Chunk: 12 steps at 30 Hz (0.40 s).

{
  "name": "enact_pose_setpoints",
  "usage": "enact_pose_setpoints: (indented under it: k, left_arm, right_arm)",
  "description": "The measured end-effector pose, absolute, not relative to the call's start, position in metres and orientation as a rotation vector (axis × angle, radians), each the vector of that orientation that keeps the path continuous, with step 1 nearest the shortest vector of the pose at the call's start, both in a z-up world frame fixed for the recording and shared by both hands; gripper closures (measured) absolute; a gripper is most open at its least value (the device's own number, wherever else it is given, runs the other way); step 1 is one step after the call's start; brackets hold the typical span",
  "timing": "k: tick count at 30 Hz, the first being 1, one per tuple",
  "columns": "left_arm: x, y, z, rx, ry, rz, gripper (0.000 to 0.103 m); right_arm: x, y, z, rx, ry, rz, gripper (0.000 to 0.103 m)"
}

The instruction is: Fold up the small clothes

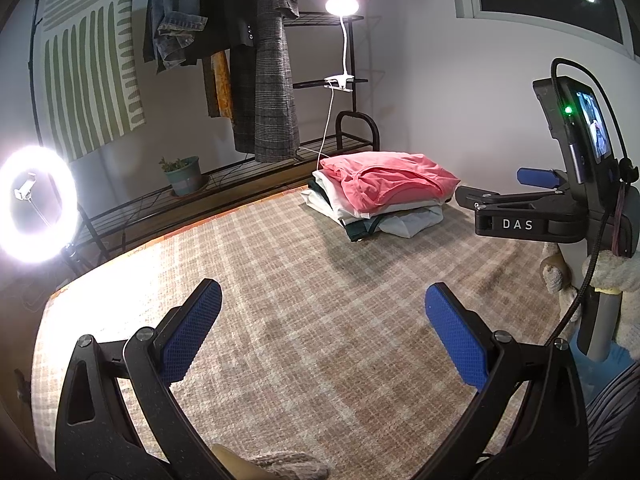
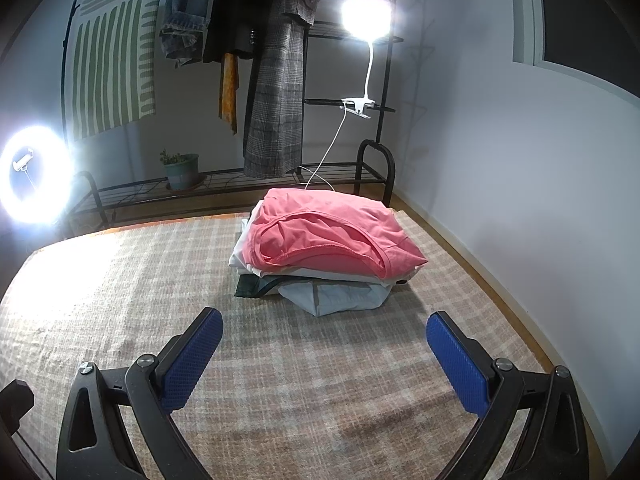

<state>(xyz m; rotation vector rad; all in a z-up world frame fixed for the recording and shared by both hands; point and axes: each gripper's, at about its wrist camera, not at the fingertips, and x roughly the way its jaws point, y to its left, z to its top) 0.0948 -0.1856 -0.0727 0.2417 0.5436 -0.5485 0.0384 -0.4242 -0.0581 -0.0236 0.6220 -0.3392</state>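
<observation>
A stack of folded clothes (image 2: 320, 264) lies on a checked beige blanket (image 2: 120, 288), with a pink garment (image 2: 332, 232) on top and white, dark green and pale blue pieces under it. In the left wrist view the same stack (image 1: 384, 196) sits at the far right of the blanket (image 1: 280, 300). My left gripper (image 1: 324, 320) is open above bare blanket, well short of the stack. My right gripper (image 2: 324, 344) is open just in front of the stack with nothing between its fingers. The left wrist view also shows the right gripper (image 1: 496, 192) from the side, beside the stack.
A black metal rack (image 2: 352, 100) with hanging coats stands behind the blanket, with a clip lamp (image 2: 366, 16) and a potted plant (image 2: 182, 170). A ring light (image 2: 34, 174) glares at the left. A white wall (image 2: 520, 160) runs close along the right.
</observation>
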Motion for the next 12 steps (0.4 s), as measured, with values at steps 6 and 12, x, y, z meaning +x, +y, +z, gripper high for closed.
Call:
enact_pose_setpoints:
  k: [6, 12]
  left_arm:
    - [0.0913, -0.1889, -0.0722, 0.235, 0.54, -0.539, 0.0]
    - [0.0912, -0.1877, -0.0713, 0.231, 0.543, -0.54, 0.0]
  right_arm:
    - [0.0364, -0.4253, -0.0617, -0.026, 0.629, -0.337, 0.0]
    - [0.037, -0.4258, -0.0621, -0.023, 0.631, -0.335, 0.0]
